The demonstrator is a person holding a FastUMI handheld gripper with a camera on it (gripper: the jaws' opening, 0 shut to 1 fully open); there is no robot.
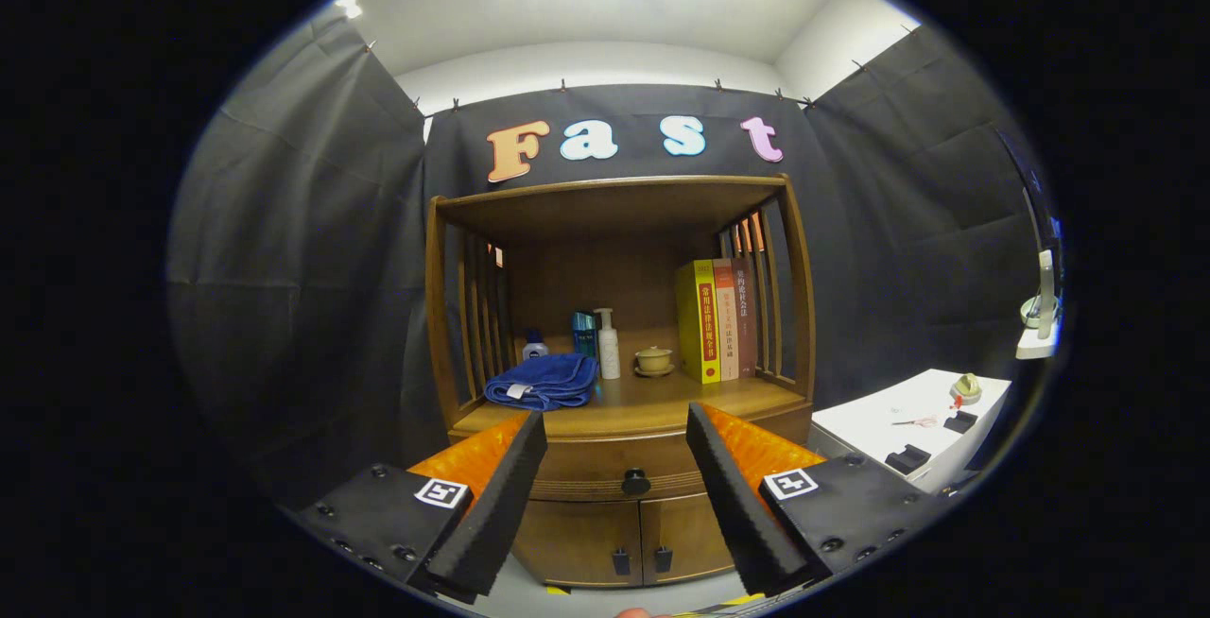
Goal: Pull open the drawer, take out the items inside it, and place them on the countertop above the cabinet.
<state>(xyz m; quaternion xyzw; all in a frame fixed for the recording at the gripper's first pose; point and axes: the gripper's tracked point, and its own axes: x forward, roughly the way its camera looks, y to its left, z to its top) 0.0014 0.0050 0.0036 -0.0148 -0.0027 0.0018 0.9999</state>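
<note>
A: Where is the drawer (619,476)?

B: In the lower middle of the frame, shut, running across the wooden cabinet (619,334) just under the countertop (652,405). Its round dark knob (635,482) sits at the middle of the drawer front.

A: And the gripper (616,433)?

B: Its two black fingers (501,495) rise from the bottom of the frame, spread wide and released, holding nothing. The knob shows in the gap between them, beyond the tips, with no contact.

A: What lies below the drawer?

B: Two small doors (638,538) side by side at the bottom middle, each with a dark handle near the seam where they meet.

A: And on the countertop?

B: A folded blue towel (544,380) at center left. Behind it stand a small bottle (535,347), a blue bottle (583,332) and a white pump bottle (608,344). Right of those, a little cup on a saucer (653,360). Further right, three upright books (716,318), yellow, red and brown, lean against the slatted side of the cabinet.

A: Anything off to the side?

B: At the lower right of the frame, a white table (907,410) carries a few small things, among them a tape roll (965,386) near its far end.
</note>
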